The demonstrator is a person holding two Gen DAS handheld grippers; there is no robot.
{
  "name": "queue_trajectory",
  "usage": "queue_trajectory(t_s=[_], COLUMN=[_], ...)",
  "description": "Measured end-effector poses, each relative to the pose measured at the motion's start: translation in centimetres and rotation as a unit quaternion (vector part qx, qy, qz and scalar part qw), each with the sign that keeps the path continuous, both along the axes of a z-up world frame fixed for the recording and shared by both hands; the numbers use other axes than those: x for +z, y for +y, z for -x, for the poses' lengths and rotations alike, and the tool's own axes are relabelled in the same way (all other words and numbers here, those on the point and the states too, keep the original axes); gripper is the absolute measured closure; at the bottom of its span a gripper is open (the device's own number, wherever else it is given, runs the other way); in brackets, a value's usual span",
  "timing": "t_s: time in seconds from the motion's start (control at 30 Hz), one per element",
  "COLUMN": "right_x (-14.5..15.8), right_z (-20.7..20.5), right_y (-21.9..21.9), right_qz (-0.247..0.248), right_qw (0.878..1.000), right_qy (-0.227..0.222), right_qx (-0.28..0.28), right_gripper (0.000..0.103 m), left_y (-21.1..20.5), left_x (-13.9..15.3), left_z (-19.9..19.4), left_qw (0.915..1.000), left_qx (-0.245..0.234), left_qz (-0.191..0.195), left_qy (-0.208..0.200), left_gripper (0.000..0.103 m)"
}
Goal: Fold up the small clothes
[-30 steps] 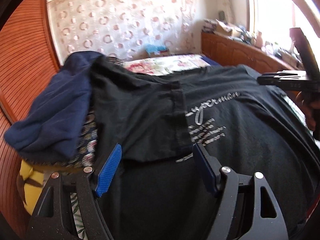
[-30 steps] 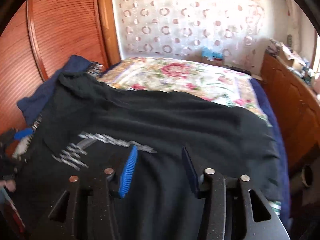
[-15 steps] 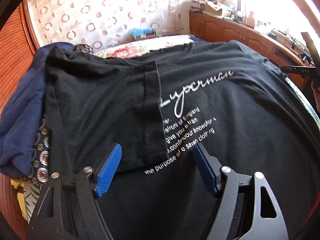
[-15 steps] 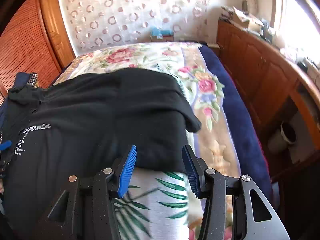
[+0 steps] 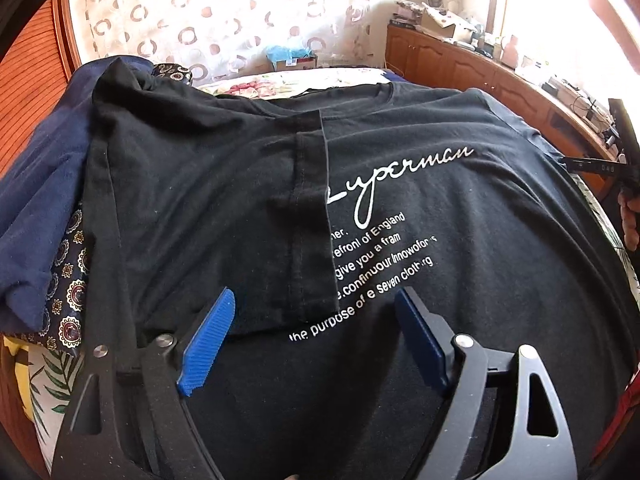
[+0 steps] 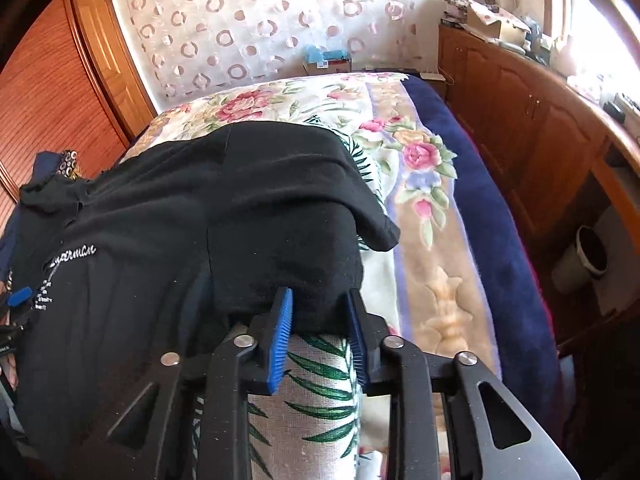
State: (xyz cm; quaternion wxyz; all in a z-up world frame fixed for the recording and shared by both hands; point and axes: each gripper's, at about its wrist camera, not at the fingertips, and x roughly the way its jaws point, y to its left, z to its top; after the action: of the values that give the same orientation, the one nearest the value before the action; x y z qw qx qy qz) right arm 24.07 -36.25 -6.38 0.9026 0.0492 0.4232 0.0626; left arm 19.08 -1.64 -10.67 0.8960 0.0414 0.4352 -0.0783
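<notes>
Hovering spread, the left claw (image 5: 312, 340) has just been opening, nothing between its jaws; the shirt (image 5: 400, 280) lies flat ahead, its folded flap just beyond the tips. Right claw (image 6: 318, 320) has been closing on the shirt's hem: bite deeper before lifting. Only this view shows bedspread (image 6: 420, 184) beyond it.

Matt black cloth T-shirt (image 5: 400, 208) beside glossy wooden cabinets (image 6: 532, 120).

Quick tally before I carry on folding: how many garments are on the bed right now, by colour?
Black T-shirt: 1
Plain navy garment: 1
Navy medallion-print cloth, mostly covered: 1
Total: 3 visible; more may lie hidden underneath.
</notes>
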Motion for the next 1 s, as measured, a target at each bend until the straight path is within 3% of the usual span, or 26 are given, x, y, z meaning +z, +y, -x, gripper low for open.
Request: queue_trajectory(t_s=[0.13,0.4,0.63,0.83,1.0], right_x=[0.2,2.3,4.3,2.0,-0.3], right_z=[0.1,1.4,3.2,4.4,4.8], right_y=[0.0,2.4,7.9,11.9,11.2], right_qz=[0.022,0.064,0.076,0.059,0.047], right_qw=[1.000,0.996,0.986,0.982,0.985], right_qy=[-0.005,-0.058,-0.109,-0.083,-0.058], right_qx=[0.001,0.021,0.102,0.157,0.158], right_gripper=[0.097,0.098,0.098,0.098,0.098], left_y=[0.0,0.2,0.1,0.1,0.4], left_x=[-0.1,-0.2,-0.2,-0.3,-0.1], left_z=[0.0,-0.1,-0.4,-0.4,-0.1], left_qw=[1.0000,0.9999,0.9999,0.9999,1.0000], left_qx=[0.002,0.009,0.009,0.009,0.008], left_qz=[0.000,0.002,0.002,0.002,-0.002], left_qy=[0.001,0.004,0.005,0.005,0.003], left_gripper=[0.019,0.014,0.013,0.012,0.012])
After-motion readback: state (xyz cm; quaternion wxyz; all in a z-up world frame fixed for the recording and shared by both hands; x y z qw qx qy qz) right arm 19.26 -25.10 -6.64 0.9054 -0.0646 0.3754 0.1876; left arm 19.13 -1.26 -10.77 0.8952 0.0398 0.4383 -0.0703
